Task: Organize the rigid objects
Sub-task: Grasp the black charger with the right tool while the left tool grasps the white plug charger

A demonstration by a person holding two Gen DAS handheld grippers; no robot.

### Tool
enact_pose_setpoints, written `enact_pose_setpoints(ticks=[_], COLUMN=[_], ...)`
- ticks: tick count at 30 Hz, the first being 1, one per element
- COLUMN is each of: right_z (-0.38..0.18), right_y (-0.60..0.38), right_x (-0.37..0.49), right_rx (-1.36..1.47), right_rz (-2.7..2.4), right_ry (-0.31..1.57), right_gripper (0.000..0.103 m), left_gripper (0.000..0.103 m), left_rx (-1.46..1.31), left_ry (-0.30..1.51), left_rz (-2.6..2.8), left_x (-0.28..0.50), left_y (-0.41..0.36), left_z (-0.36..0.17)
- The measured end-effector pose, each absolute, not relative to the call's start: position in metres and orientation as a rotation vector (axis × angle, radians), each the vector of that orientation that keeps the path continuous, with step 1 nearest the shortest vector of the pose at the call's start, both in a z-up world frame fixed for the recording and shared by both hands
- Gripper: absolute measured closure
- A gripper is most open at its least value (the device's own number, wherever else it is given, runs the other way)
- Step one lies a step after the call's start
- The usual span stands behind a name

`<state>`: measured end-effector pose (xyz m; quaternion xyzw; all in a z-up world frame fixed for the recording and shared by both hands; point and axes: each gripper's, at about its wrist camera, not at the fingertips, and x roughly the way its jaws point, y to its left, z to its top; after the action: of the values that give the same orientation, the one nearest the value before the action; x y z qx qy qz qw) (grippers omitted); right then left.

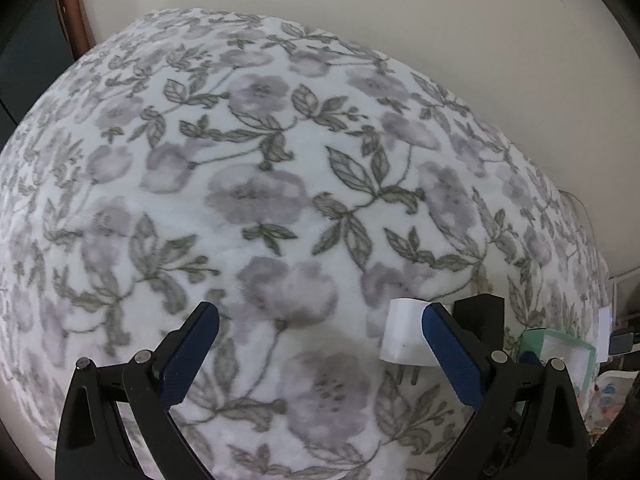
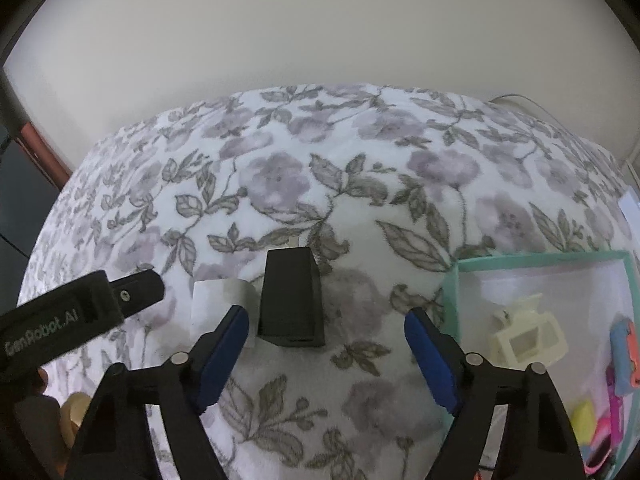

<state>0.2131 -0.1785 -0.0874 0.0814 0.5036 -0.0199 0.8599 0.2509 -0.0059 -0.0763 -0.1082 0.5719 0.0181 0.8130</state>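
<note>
We see floral blanket under both tongs. Only right view shows teal box, right of right tongs, wide, empty; black charger ahead between them. Left tongs wide, empty; white charger beside right finger.

black charger upright on floral blanket | white charger just beside | teal box near

Both wrist views look steeply down, close, sharing the floral blanket.
</note>
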Motion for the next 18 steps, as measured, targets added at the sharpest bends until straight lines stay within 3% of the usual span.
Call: enact_pose_setpoints(ticks=[3, 10, 16, 18], right_z=[-0.093, -0.104, -0.105, -0.105], right_y=[-0.175, -0.171, -0.171, -0.170], right_x=[0.219, 0.227, 0.224, 0.223], right_rx=[0.152, 0.143, 0.161, 0.166], right_rz=[-0.058, -0.052, -0.034, -0.019], right_ry=[1.061, 1.063, 1.041, 1.044], right_gripper=[0.026, 0.045, 0.069, 0.070], left_gripper=[0.002, 0.002, 0.002, 0.002], left_rx=[-0.245, -0.289, -0.284, -0.274], left_ry=[1.226, 1.236, 1.244, 1.242], left_rz=[0.023, -0.043, -0.077, -0.081], left_x=[0.252, 0.252, 0.251, 0.250], left_y=[-0.010, -0.020, -0.032, -0.035], left_z=[-0.082, -0.094, -0.099, -0.099])
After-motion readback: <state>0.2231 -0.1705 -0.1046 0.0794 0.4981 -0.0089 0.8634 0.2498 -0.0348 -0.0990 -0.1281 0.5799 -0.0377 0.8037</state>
